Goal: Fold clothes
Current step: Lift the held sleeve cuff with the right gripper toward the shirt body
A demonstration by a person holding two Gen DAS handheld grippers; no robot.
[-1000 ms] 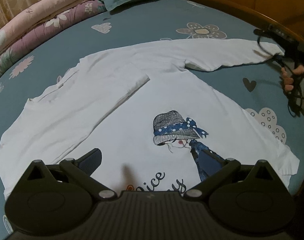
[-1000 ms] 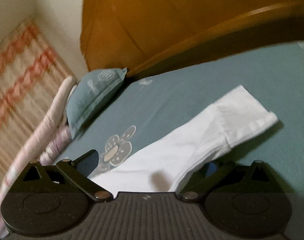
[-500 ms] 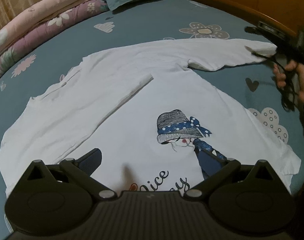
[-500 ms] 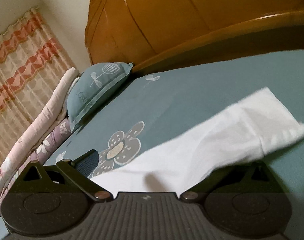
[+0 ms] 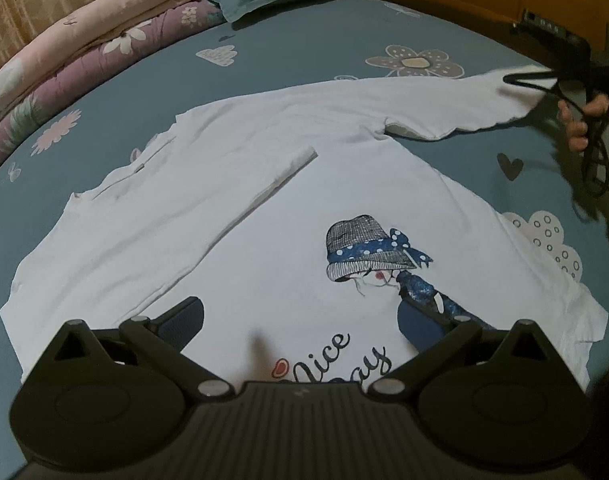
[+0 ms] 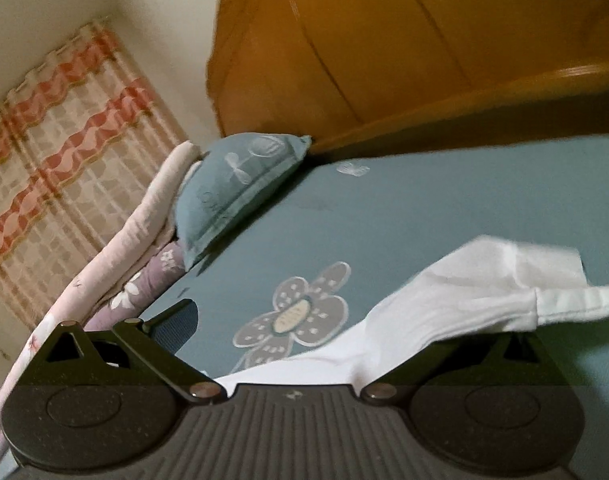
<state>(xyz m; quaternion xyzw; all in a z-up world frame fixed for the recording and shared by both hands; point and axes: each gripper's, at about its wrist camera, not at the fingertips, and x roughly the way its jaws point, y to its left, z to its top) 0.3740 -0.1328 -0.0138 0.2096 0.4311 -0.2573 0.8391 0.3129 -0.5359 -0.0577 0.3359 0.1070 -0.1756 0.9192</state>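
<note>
My left claw (image 5: 300, 320) is matt black plastic with a ribbed body and small shiny metal pivot pins. The shirt (image 5: 232, 216) is soft, matt white cloth. The bed sheet (image 5: 312, 52) is smooth printed cloth; upper right in the right wrist view, the headboard (image 6: 404, 48) is glossy wood.

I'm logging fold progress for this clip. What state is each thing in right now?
White long-sleeved shirt with hat-girl print: spread front up on the bed.
Its one sleeve: folded across the body.
Its other sleeve: stretched out, cuff lifted off the sheet.
Left gripper: open, over the hem.
Right gripper: at the cuff; grip unclear.
Teal pillow: leaning on the rolled quilts.
</note>
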